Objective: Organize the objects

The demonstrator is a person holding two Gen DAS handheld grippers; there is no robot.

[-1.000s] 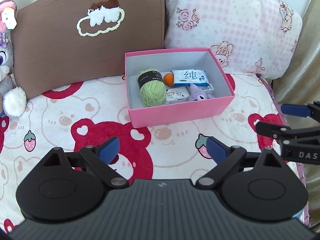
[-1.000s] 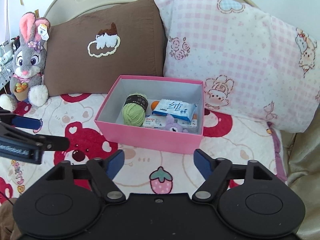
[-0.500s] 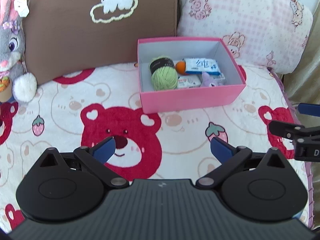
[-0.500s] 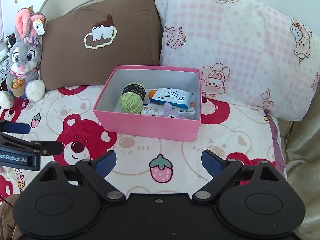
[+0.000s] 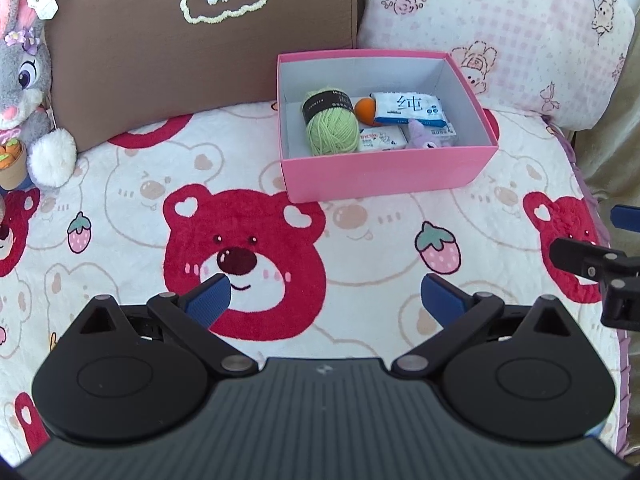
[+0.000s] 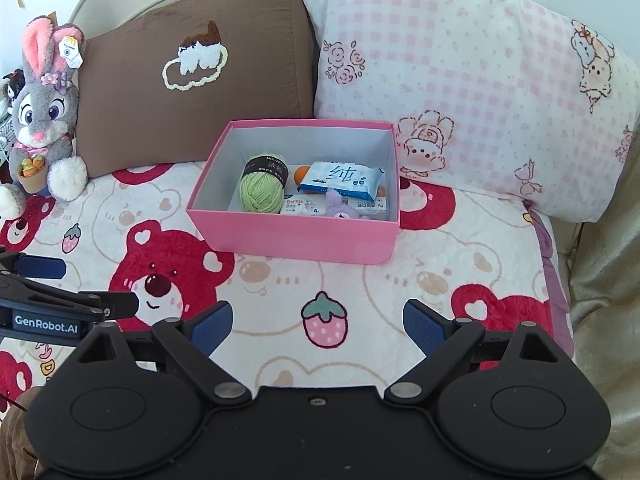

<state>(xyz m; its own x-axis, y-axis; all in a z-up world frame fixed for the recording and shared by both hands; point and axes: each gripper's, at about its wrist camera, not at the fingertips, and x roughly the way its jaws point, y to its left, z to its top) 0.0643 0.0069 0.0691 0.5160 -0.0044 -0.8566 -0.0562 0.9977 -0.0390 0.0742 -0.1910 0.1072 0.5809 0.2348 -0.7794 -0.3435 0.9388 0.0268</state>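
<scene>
A pink box (image 5: 384, 178) (image 6: 296, 240) stands on the bear-print blanket near the pillows. It holds a green yarn ball (image 5: 331, 130) (image 6: 261, 192), an orange ball (image 5: 365, 109) (image 6: 301, 174), a blue tissue pack (image 5: 410, 108) (image 6: 342, 180), a smaller white pack (image 5: 380, 139) and a purple plush toy (image 5: 426, 136) (image 6: 340, 204). My left gripper (image 5: 324, 300) is open and empty, well in front of the box. My right gripper (image 6: 316, 324) is open and empty, also in front of the box.
A brown pillow (image 5: 200, 40) (image 6: 192, 92) and a pink checked pillow (image 5: 500, 20) (image 6: 460, 80) lean behind the box. A grey rabbit plush (image 5: 24, 92) (image 6: 40, 120) sits at the far left. The blanket's edge (image 6: 552, 260) runs along the right, with beige fabric beyond.
Both grippers have drawn back from the box, so it looks farther and smaller. Both stay open and empty. The box contents have not moved.
</scene>
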